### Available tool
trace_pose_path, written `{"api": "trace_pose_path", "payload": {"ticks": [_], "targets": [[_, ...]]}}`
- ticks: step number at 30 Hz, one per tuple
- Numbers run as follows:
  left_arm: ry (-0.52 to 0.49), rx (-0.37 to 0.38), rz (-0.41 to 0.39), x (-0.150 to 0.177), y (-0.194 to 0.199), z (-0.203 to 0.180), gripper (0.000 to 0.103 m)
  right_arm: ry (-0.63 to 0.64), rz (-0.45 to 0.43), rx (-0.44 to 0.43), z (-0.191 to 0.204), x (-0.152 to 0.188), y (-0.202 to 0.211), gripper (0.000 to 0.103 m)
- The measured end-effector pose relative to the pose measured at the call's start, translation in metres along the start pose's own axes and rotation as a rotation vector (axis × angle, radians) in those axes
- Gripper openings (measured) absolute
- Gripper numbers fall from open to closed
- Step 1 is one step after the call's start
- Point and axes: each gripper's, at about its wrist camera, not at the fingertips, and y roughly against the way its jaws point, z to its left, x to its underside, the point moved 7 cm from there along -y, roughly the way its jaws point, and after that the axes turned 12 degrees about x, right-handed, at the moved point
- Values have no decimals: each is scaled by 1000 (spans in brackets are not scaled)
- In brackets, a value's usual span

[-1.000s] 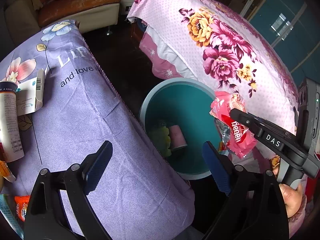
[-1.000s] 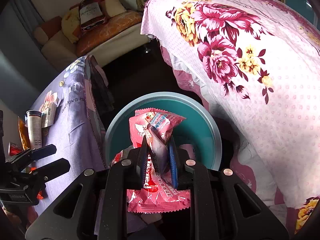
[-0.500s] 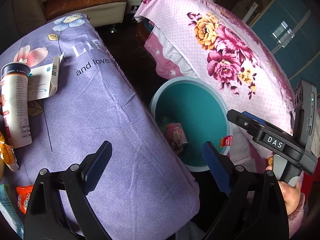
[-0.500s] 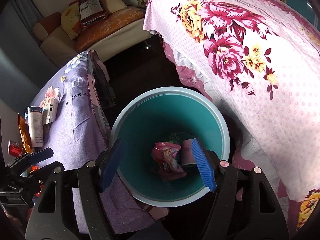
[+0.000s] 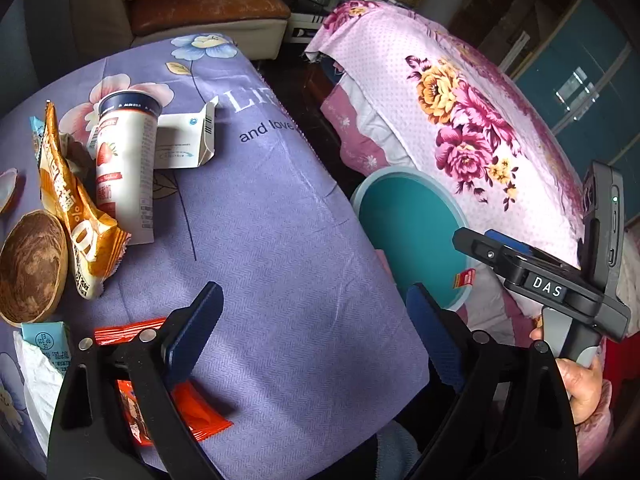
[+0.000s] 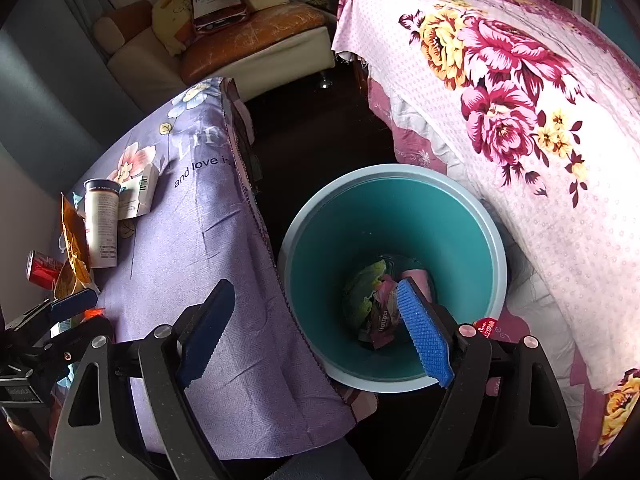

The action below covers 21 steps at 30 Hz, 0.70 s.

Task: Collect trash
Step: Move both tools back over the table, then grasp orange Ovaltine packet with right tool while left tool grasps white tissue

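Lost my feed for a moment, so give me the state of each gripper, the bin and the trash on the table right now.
right gripper: open, empty, jaws just opened.
left gripper: open, empty.
bin: upright, wrappers at the bottom.
pink wrapper: lying in bin.
white cup: on its side.
orange packet: crumpled, on table.
red wrapper: flat, under left gripper.
wooden bowl: upright, empty.

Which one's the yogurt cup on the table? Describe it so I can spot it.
Start at the purple floral tablecloth, far left side, where the litter is piled. The yogurt cup lies there between an orange snack bag and a small white carton: tall, white, dark rim, strawberry picture.
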Motion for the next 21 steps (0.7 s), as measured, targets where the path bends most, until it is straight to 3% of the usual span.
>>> {"api": "trace_pose_path", "payload": {"ticks": [15, 21], "targets": [[119, -47, -139, 32, 90, 70, 93, 173, 6, -53, 99, 21, 27, 83], [156, -105, -187, 54, 125, 107, 96, 248, 32, -89, 142, 35, 31, 83]]}}
